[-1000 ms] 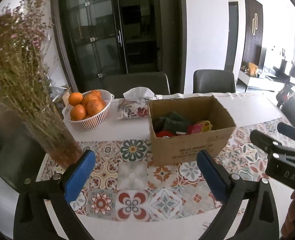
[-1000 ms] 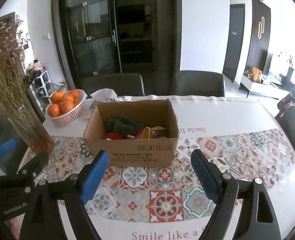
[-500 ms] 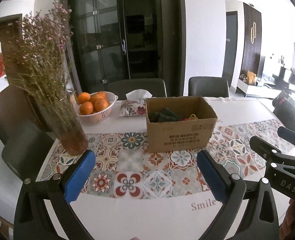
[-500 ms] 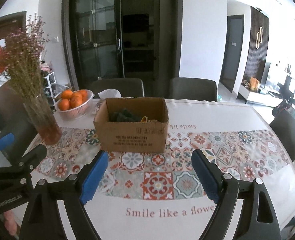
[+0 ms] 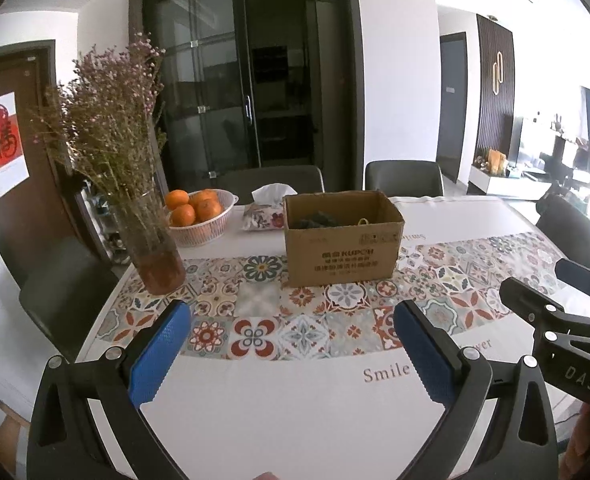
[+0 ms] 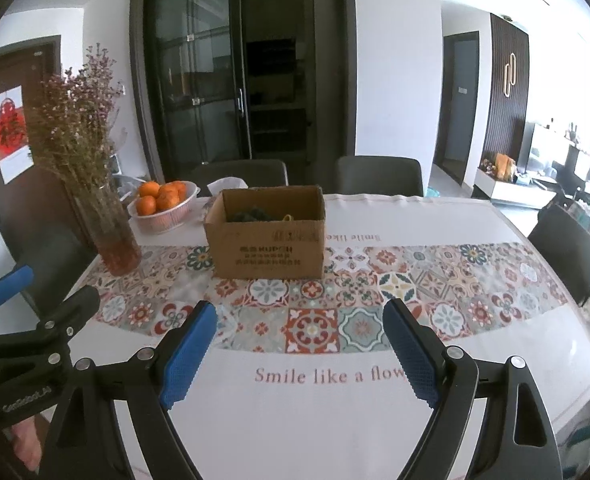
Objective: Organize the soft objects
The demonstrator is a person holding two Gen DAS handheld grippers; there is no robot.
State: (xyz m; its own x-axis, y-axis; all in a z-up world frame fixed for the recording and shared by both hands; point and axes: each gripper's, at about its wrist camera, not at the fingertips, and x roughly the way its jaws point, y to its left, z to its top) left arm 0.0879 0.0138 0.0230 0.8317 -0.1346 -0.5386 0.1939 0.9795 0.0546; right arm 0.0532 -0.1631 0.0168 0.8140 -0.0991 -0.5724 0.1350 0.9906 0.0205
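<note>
Where tiles pattern the tablecloth (image 6: 335, 328), chairs (image 6: 379, 176) surround.

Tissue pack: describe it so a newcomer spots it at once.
On the table, look behind the cardboard box, on its left. The tissue pack lies between that box and the basket of oranges: floral wrapper, white tissue sticking up, unlike anything beside it.

**Gripper spread wide over the tablecloth, box beyond**

The right gripper (image 6: 299, 356) hangs above the near white part of the tablecloth (image 6: 475, 280), blue pads far apart, nothing between them. Past the tiled band stands an open cardboard box (image 6: 269, 246) with dark soft objects (image 6: 251, 214) inside. Far left, a basket of oranges (image 6: 163, 204) sits behind a vase of dried flowers (image 6: 107, 224). The left gripper (image 6: 35, 312) shows at the near left edge.
</note>
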